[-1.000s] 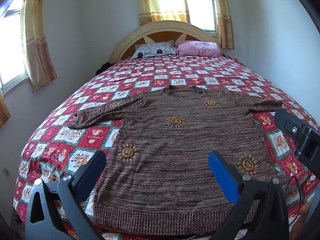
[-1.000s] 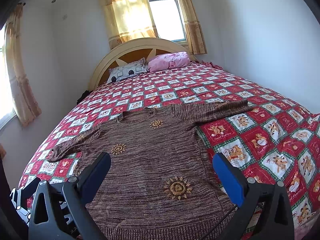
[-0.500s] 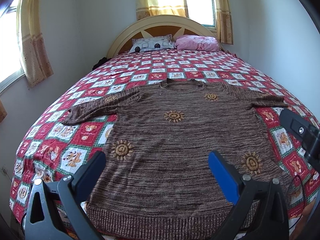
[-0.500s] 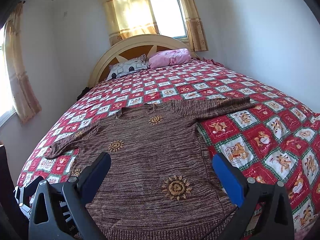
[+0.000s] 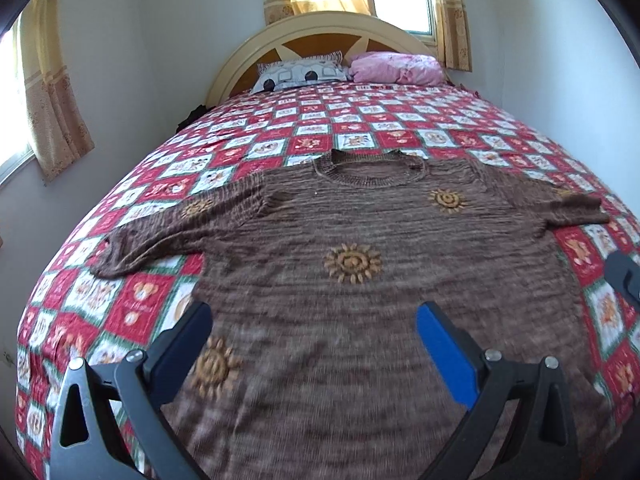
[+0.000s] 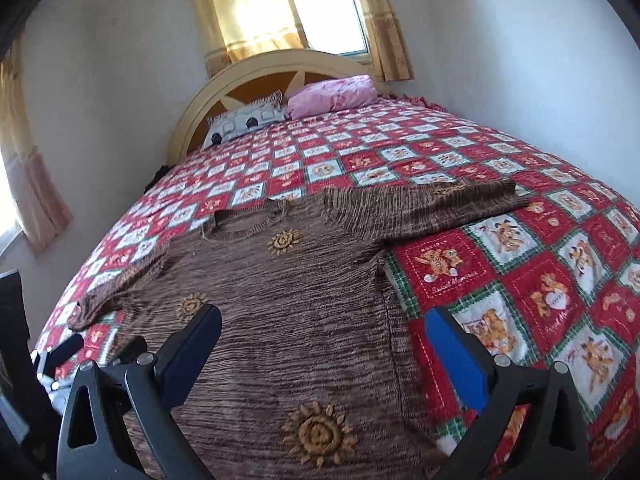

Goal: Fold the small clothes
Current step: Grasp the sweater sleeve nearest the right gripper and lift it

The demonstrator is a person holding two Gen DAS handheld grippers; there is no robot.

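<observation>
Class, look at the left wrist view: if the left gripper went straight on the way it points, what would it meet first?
Probably the brown knitted sweater spread flat on the bed; the open left gripper aims at its body, near a sun motif. Depth is unclear.

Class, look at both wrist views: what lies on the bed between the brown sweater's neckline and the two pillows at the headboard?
Only bare checked quilt. Both views show nothing resting on it between the sweater neckline and the patterned pillow and pink pillow.
</observation>
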